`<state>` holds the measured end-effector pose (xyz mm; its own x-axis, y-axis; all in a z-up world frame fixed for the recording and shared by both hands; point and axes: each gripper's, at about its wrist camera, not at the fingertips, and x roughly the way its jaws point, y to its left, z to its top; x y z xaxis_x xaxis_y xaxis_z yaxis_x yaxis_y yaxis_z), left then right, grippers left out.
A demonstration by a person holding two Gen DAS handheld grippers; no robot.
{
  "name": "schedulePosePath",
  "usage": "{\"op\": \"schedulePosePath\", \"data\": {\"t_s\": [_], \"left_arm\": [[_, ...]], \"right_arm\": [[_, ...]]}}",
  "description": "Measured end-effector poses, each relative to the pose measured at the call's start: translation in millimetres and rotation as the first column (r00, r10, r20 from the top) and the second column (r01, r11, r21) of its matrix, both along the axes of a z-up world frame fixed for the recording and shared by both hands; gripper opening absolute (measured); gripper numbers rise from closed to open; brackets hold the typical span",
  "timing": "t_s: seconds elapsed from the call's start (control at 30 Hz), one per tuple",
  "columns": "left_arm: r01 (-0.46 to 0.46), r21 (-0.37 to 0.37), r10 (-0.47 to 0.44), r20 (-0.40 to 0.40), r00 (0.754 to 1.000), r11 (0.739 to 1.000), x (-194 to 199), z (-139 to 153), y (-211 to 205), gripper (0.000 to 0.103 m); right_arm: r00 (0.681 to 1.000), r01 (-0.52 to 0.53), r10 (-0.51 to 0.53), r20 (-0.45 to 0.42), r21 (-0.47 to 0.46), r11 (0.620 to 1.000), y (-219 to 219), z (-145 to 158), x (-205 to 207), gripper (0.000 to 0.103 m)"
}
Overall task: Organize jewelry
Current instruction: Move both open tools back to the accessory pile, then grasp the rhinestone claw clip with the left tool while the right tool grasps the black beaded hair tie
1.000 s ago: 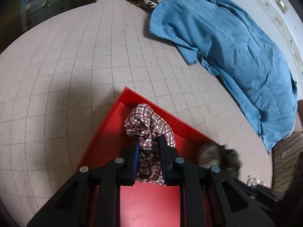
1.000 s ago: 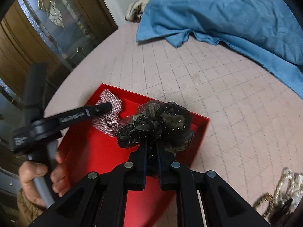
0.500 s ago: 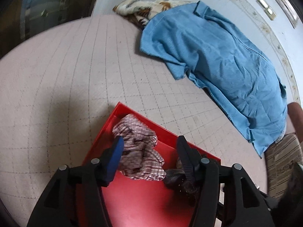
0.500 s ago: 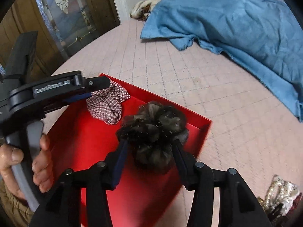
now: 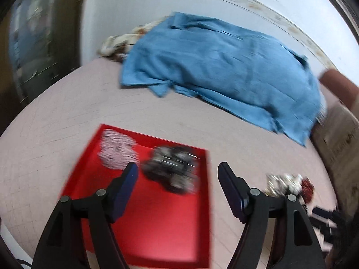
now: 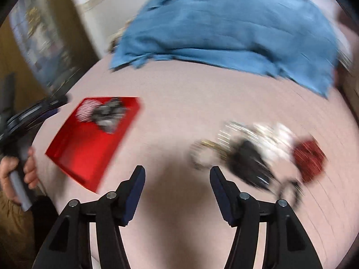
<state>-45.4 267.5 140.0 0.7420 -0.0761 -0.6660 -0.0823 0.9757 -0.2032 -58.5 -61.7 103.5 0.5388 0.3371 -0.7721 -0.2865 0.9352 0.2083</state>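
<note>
A red tray (image 5: 161, 228) lies on the pink quilted surface and also shows in the right wrist view (image 6: 89, 148). In it lie a plaid scrunchie (image 5: 116, 152) (image 6: 86, 109) and a dark sequined scrunchie (image 5: 172, 171) (image 6: 108, 116). A pile of loose jewelry and hair pieces (image 6: 258, 154) lies to the right of the tray, also in the left wrist view (image 5: 289, 185). My left gripper (image 5: 177, 172) is open and empty above the tray's right part. My right gripper (image 6: 177, 174) is open and empty above bare cloth between tray and pile. Both views are blurred.
A blue shirt (image 5: 219, 71) (image 6: 224, 24) lies at the back, with a patterned cloth (image 5: 121, 40) behind its left end. A dark door (image 5: 33, 44) stands at the left. A brown cushion (image 5: 338, 130) is at the right.
Both grippers let go of their scrunchies in the tray, opened wide and pulled back. The right one swung right toward the loose pile.
</note>
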Motion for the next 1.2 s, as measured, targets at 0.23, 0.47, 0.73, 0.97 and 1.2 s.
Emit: {"op": "schedulePosePath", "data": {"t_s": [0.23, 0.47, 0.73, 0.97, 1.2], "left_arm": [[0.168, -0.031, -0.17, -0.081, 0.982, 0.985, 3.2, 5.5, -93.9, 0.073], [0.328, -0.042, -0.331, -0.161, 0.93, 0.944, 18.3, -12.7, -188.6, 0.073], [0.412, -0.047, -0.41, -0.257, 0.875, 0.91, 73.0, -49.1, -260.9, 0.073], [0.445, -0.146, -0.466, -0.355, 0.81, 0.884, 97.0, -78.6, -286.2, 0.021], [0.498, -0.136, -0.512, -0.345, 0.787, 0.857, 46.9, -77.3, -274.0, 0.021]], "right_arm": [[0.979, 0.203, -0.203, 0.019, 0.008, 0.979, -109.2, -12.3, -29.3, 0.064], [0.962, 0.271, -0.272, 0.014, 0.076, 0.96, -158.0, -26.7, -29.7, 0.064], [0.959, 0.282, -0.277, -0.058, 0.132, 0.95, -170.1, -60.1, -3.3, 0.064], [0.944, 0.328, -0.319, -0.08, 0.17, 0.929, -179.8, -71.6, 1.0, 0.064], [0.933, 0.36, -0.35, -0.086, 0.185, 0.914, -191.8, -72.4, -7.2, 0.064]]}}
